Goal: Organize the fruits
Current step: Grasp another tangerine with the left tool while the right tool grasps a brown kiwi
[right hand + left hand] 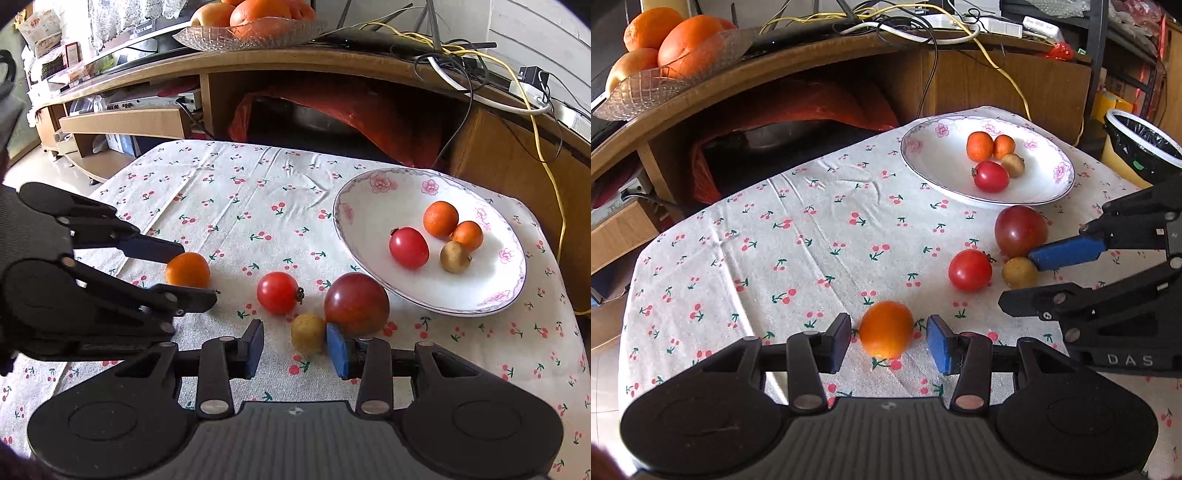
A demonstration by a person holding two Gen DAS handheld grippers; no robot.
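Both pickups are in hand: the left gripper (888,341) stands apart around the orange (886,328) on the counter (757,240), the right gripper (295,349) apart around the yellow fruit (308,333), so next both should close, then carry to the plate (369,192).

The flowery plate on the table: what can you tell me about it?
The plate is white, glossy like china, shallow and round, with pink flowers and a thin dark line round its rim. It sits flat on the cherry-print cloth, holding two small oranges, a red tomato and a little brownish fruit. The big dark-red tomato lies right by its near edge.
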